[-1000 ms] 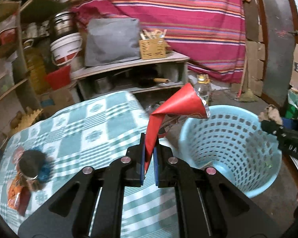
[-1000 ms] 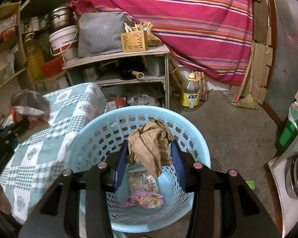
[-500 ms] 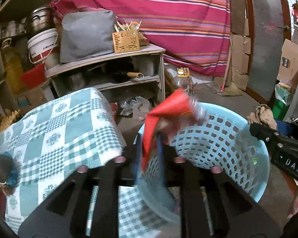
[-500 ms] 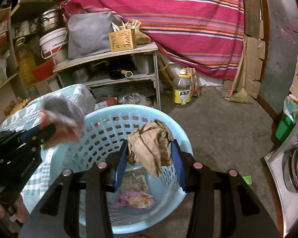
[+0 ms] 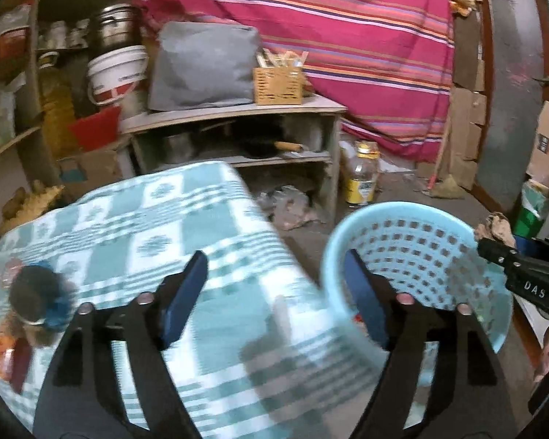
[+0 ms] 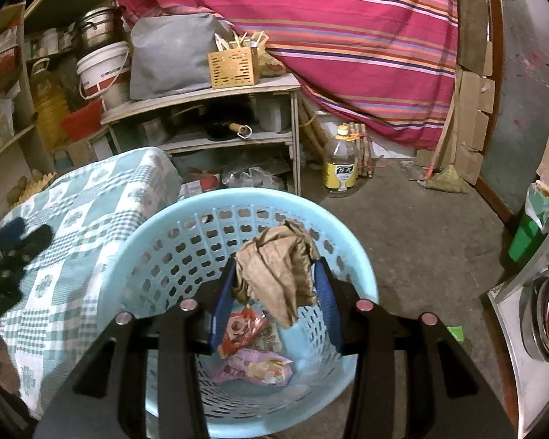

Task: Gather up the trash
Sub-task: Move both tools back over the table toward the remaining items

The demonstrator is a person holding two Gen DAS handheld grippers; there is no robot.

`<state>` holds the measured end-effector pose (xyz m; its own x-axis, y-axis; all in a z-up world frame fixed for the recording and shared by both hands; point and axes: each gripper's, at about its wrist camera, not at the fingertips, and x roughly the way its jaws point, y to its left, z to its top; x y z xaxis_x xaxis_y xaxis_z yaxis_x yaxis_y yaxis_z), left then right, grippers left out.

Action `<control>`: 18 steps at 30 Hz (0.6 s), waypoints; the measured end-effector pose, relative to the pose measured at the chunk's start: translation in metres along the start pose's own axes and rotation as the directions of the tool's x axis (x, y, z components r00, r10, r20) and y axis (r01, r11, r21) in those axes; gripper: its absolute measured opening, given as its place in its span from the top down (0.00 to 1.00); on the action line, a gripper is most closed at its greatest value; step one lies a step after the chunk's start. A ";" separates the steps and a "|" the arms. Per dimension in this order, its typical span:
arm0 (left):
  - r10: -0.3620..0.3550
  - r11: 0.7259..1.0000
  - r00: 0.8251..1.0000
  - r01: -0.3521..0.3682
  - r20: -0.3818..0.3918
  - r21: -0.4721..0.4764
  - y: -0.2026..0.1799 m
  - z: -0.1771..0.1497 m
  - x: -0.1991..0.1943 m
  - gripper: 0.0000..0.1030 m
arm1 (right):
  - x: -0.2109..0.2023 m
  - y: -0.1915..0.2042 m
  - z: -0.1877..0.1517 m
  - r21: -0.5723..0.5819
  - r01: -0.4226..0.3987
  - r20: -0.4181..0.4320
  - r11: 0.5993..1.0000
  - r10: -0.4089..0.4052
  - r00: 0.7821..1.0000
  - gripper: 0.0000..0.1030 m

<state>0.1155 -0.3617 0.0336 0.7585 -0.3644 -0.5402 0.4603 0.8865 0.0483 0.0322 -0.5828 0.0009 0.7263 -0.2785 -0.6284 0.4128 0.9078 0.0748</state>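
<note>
My left gripper point(image 5: 274, 259) hovers over the checked tablecloth's point(image 5: 157, 241) near edge, its jaws opening wide with nothing between them. To its right stands the light blue basket point(image 5: 413, 212). A blurred dark can point(image 5: 33, 296) and an orange wrapper point(image 5: 3, 351) lie on the table at far left. In the right wrist view my right gripper point(image 6: 275, 267) is shut on a crumpled brown paper point(image 6: 274, 278) above the basket point(image 6: 157, 234). A red wrapper point(image 6: 241, 329) and a pink wrapper point(image 6: 256, 367) lie on the basket's floor. The left gripper's fingers point(image 6: 18, 236) show blurred at the left edge.
Behind the table stands a wooden shelf point(image 6: 201, 91) with a grey bag point(image 6: 168, 58), a slatted box point(image 6: 234, 67) and a white bucket point(image 6: 99, 69). An oil bottle point(image 6: 340, 164) stands on the concrete floor. A striped cloth point(image 6: 347, 36) hangs behind. A green bin point(image 6: 527, 234) and metal pot point(image 6: 545, 318) sit right.
My left gripper swung over the basket, opened and let go of the red wrapper, then moved back left over the table. The right gripper kept still with the brown paper.
</note>
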 end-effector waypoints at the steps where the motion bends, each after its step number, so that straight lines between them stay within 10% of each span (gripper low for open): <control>1: 0.018 1.000 1.000 -0.018 0.007 -0.002 0.010 0.000 -0.006 0.20 | 0.001 0.003 0.000 -0.001 -0.002 -0.002 1.000 0.002 1.000 0.58; 9: 0.090 0.996 0.995 -0.089 0.049 -0.031 0.070 -0.002 -0.040 0.09 | 0.011 0.022 0.005 -0.021 0.020 -0.016 1.000 -0.020 1.000 0.53; 11: 0.104 0.994 0.993 -0.101 0.054 -0.049 0.085 -0.004 -0.048 0.08 | 0.013 0.024 0.005 -0.017 0.041 -0.018 0.999 -0.041 0.999 0.28; 18: 0.161 0.985 0.985 -0.156 0.069 -0.077 0.133 -0.013 -0.071 0.05 | 0.010 0.042 0.005 -0.037 0.080 -0.015 0.996 -0.080 0.997 0.22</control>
<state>0.1167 -0.2139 0.0675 0.8529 -0.2358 -0.4658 0.2996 0.9517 0.0668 0.0596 -0.5487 0.0012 0.6826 -0.3458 -0.6438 0.4486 0.8937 -0.0043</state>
